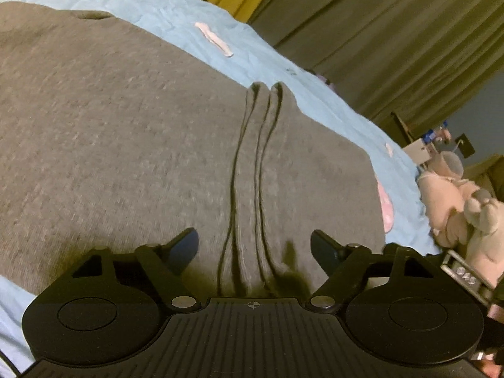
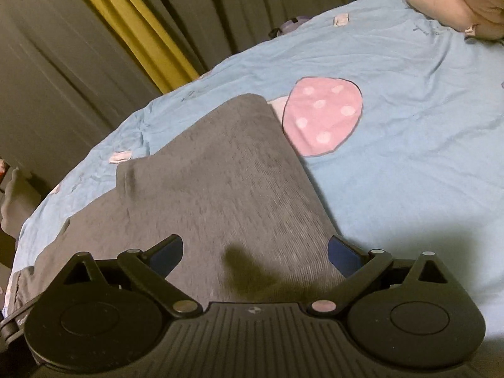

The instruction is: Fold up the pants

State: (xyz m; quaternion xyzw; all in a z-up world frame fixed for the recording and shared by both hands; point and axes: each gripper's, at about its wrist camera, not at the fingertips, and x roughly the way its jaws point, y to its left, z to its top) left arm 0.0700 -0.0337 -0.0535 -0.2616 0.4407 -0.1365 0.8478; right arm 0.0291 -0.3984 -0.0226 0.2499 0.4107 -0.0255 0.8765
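here, grey pants [image 1: 141,132] lie spread flat on a bed covered by a light blue sheet [image 2: 409,145]. the cloth is folded over itself, and two narrow raised pleats [image 1: 252,170] run along it from the near edge of the bed toward the far edge. the left gripper [image 1: 254,245] hovers low over these pleats with its jaws apart, one finger on each side of them, and the pads do not press on the cloth. the right gripper [image 2: 255,252] hangs over another part of the pants with its jaws spread wide and nothing clamped between them; its right fingertip sits near the pants' side edge, where the grey cloth meets the sheet. just beside that edge, a pink mushroom print with white dots [image 2: 321,116] shows on the sheet, partly covered by the pants. a pale pink plush toy [image 1: 456,201] rests at the far corner of the bed. dull olive curtains [image 1: 393,31] with one yellow strip [image 2: 132,28] hang behind the bed.
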